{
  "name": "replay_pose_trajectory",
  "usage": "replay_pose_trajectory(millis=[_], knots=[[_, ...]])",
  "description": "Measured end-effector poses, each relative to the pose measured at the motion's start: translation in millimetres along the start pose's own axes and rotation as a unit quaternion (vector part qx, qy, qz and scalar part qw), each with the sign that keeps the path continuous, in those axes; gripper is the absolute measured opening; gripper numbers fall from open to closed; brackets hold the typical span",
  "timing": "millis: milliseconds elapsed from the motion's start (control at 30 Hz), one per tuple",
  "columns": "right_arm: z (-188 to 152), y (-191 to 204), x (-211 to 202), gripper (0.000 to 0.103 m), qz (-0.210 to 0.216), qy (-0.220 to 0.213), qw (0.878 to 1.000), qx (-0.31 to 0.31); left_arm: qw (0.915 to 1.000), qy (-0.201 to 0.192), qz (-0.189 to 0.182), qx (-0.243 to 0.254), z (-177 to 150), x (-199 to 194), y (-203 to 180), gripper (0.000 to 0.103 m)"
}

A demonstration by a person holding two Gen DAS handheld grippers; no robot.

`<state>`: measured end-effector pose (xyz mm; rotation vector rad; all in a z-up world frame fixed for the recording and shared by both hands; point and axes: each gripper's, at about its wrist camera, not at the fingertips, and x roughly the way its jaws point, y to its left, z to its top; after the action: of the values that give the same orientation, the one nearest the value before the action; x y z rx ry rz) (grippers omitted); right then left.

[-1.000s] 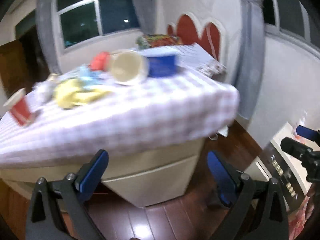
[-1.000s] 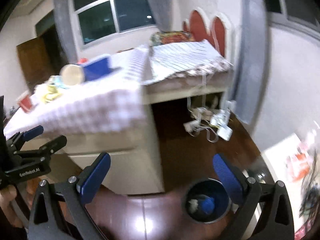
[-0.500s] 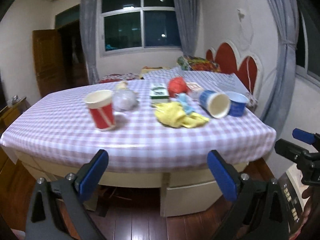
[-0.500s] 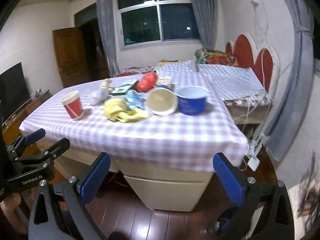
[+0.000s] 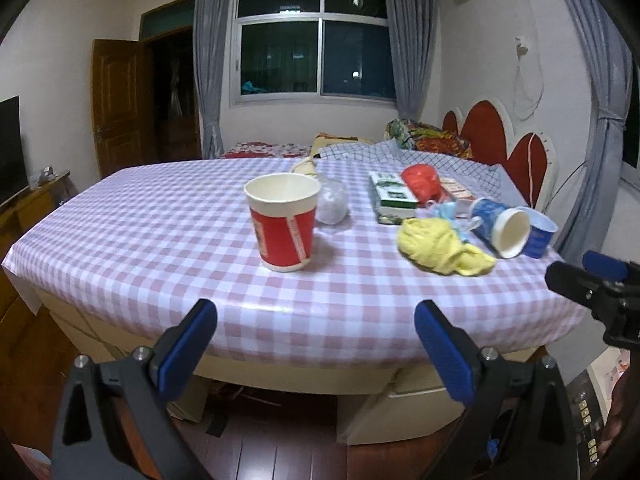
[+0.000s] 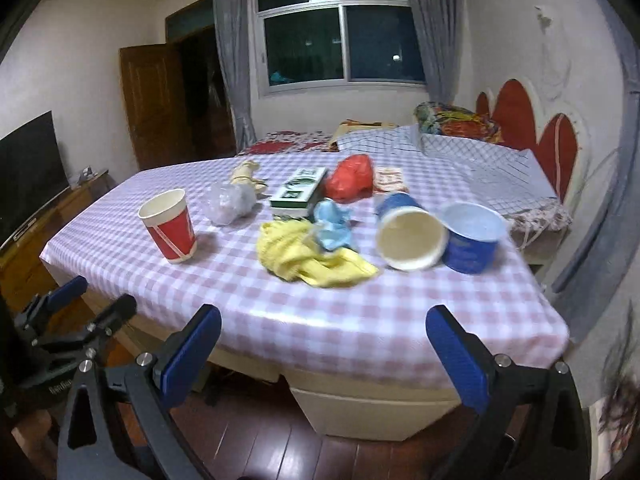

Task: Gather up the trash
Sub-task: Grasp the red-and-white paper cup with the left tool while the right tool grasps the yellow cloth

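We hold both grippers short of the checked pink-and-white surface (image 5: 160,232), the left gripper (image 5: 316,344) and the right gripper (image 6: 324,344) each with fingers spread wide and nothing between them. The trash lies on the surface ahead: an upright red paper cup (image 5: 283,226), a crumpled clear plastic wrapper (image 5: 332,204) just behind it, a green-and-white carton (image 5: 390,198), a red plastic bag (image 5: 420,184), a crumpled yellow cloth (image 5: 440,246), a tipped blue paper cup (image 5: 500,226) and a squat blue tub (image 5: 540,236) touching it. We judge all of it light; the cups are thin-walled and would crush under a hard squeeze, so we would pinch the red cup across its rim or upper wall, while the cloth and bag are soft and can be bunched anywhere. The right wrist view shows a crumpled pale-blue wad (image 6: 332,226) and a cream-coloured lump (image 6: 246,174) clearly; the left view half hides both. Neither view shows a bin.
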<state>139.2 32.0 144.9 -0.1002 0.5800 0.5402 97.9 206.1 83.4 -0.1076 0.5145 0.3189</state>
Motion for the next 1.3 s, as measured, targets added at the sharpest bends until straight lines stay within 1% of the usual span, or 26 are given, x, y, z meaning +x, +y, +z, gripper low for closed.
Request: replay_pose_trajectory(millis=[67,133,200,233,267,433,600,733,867,1033,1133,1167,1200,1233,1267,1300], knots=[[7,9,21,0.103,-0.008,0.01,1.0,-0.021,1.0,0.001,-0.002,0.001,3,9,4,0.1],[11,14,35,0.103,-0.004,0.012,1.0,-0.024,1.0,0.004,0.002,0.006,6,20,7,0.099],[15,15,49,0.088,-0.004,0.011,1.0,-0.023,1.0,0.0,0.003,0.004,11,30,13,0.099],[16,14,55,0.073,-0.001,0.015,1.0,-0.019,1.0,0.001,0.003,0.004,11,34,15,0.099],[17,12,63,0.067,0.001,0.02,1.0,-0.012,1.0,0.004,0.005,0.005,13,40,17,0.099],[16,3,73,0.067,0.009,0.021,1.0,0.012,0.9999,0.004,0.004,0.01,18,56,23,0.097],[14,8,99,0.067,0.01,0.039,0.999,0.006,0.9999,0.012,-0.005,0.002,22,75,29,0.096],[19,14,117,0.067,0.008,0.039,0.999,0.001,0.9998,0.016,-0.007,-0.003,28,89,31,0.095],[28,20,136,0.067,0.014,0.043,0.999,-0.005,0.9998,0.015,-0.01,-0.006,35,98,32,0.094],[34,27,147,0.067,0.016,0.045,0.999,-0.019,0.9996,0.022,-0.015,-0.01,41,112,32,0.092],[36,28,155,0.066,0.022,0.052,0.998,-0.022,0.9993,0.028,-0.019,-0.016,41,117,34,0.084],[36,28,156,0.055,0.028,0.051,0.998,-0.022,0.9992,0.03,-0.021,-0.017,41,118,34,0.079],[36,28,156,0.047,0.032,0.05,0.998,-0.021,0.9991,0.033,-0.024,-0.016,40,119,34,0.07],[36,28,154,0.044,0.031,0.047,0.998,-0.02,0.9988,0.035,-0.03,-0.015,40,119,34,0.06],[35,28,153,0.039,0.031,0.045,0.998,-0.022,0.9987,0.033,-0.035,-0.015,40,118,34,0.058],[35,28,150,0.038,0.033,0.043,0.998,-0.023,0.9989,0.028,-0.036,-0.014,40,114,34,0.058]])
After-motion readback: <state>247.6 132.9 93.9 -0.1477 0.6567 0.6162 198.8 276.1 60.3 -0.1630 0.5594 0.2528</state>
